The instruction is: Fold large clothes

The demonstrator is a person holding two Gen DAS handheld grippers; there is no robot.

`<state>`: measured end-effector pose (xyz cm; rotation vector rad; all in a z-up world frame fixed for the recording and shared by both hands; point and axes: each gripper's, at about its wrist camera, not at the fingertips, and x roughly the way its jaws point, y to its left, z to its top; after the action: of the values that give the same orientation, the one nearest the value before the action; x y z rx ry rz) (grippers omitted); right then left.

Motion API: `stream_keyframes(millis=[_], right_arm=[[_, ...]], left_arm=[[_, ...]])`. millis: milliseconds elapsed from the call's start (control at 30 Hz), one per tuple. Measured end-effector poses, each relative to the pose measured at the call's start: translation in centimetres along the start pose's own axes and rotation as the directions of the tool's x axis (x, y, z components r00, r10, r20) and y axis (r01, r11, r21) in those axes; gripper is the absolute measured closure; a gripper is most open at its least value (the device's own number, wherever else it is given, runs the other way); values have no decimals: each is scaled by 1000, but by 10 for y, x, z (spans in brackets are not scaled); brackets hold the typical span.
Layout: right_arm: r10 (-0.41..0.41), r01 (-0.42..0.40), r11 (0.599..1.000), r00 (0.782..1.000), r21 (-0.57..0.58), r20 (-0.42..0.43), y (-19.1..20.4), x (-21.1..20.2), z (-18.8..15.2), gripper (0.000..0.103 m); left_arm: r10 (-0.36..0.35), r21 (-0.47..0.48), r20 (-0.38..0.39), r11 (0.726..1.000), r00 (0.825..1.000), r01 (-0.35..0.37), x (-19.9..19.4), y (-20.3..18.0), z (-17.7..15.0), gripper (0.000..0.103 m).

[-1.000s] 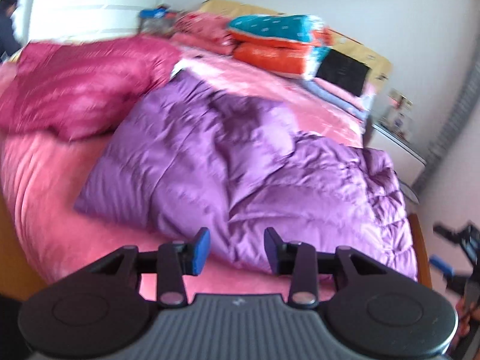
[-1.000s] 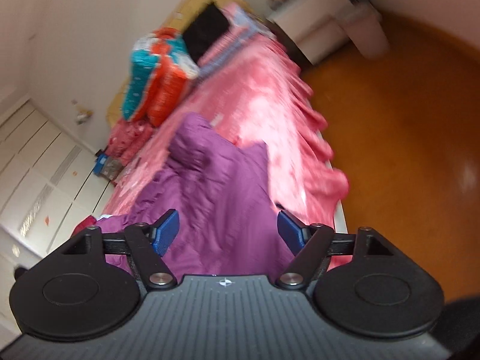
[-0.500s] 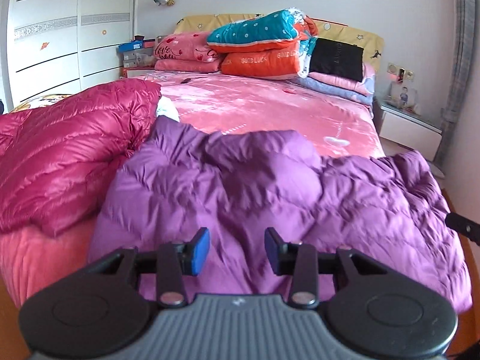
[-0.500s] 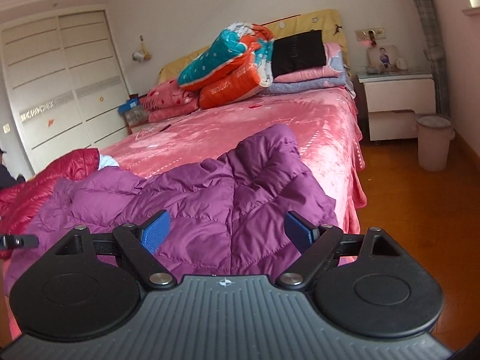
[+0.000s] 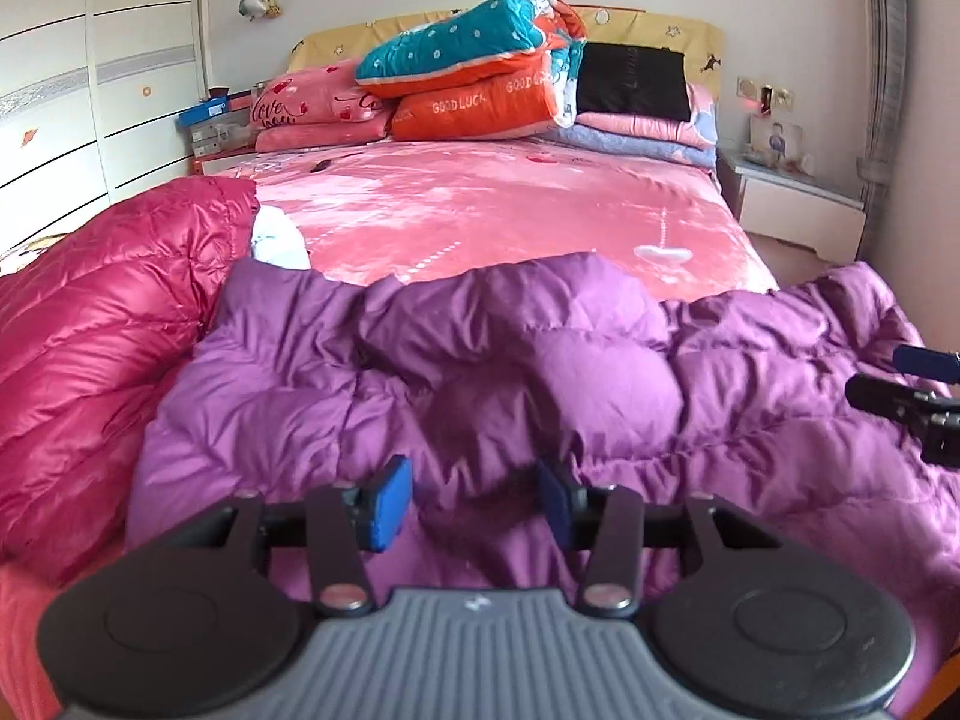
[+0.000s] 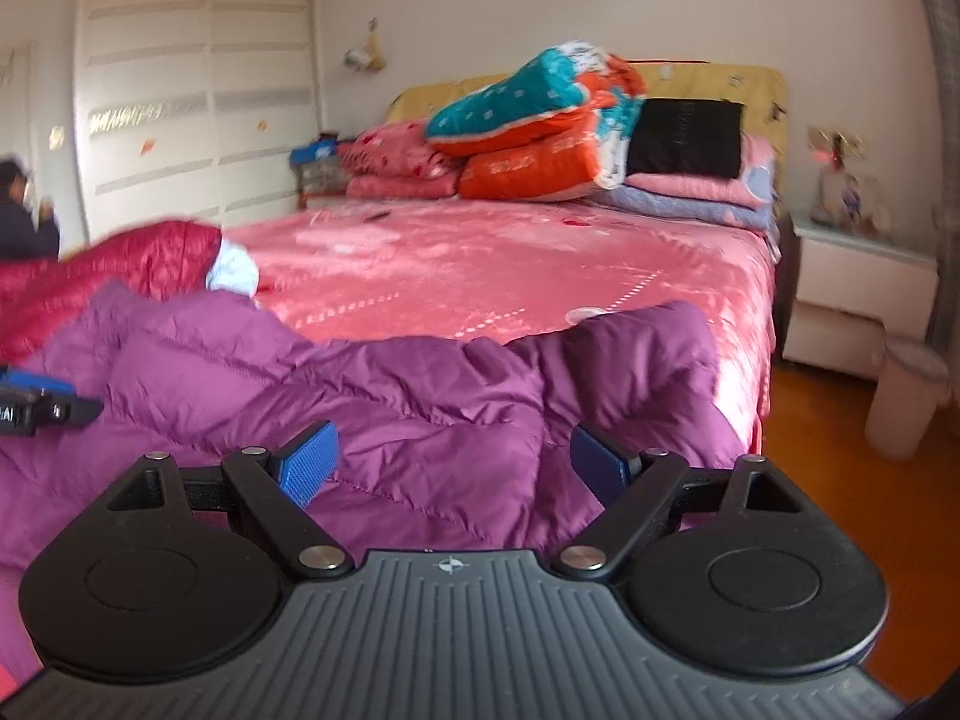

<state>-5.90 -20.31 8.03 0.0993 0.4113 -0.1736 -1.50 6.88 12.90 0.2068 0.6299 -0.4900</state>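
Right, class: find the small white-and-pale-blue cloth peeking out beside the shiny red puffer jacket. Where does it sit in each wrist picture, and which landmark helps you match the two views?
Left wrist view: the small white-and-pale-blue cloth lies left of centre, at the shiny red puffer jacket's right edge.
Right wrist view: it lies at upper left, again against the jacket.
Shared landmark: the teal polka-dot quilt stacked at the headboard.

Two puffy jackets: one purple jacket (image 5: 540, 384), one red jacket (image 5: 102, 324); two grippers.
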Motion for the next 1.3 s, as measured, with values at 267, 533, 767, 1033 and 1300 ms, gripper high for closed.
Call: stream_keyframes(millis=[267,533,767,1033,1300], right_arm=[[-60,54,994,996,-92,-72,2,50,-2,0],[-78,82,996,992,35,-97,-27,84,6,0],[-95,106,990,988,90,-122,-39,102,3,0],[-101,118,985,987,126,-128,-48,113,1,0],[-120,146,970,983,193,-140,-61,124,-2,0]], left_arm=[[39,-24,26,999,999,-38,31,14,7,44],[67,-79,41,995,997,-63,50,35,22,42],[107,-160,46,982,993,-99,71,65,30,43],[164,-214,66,966,984,-147,94,81,31,41],[207,-238,60,953,977,-187,120,92,31,23]])
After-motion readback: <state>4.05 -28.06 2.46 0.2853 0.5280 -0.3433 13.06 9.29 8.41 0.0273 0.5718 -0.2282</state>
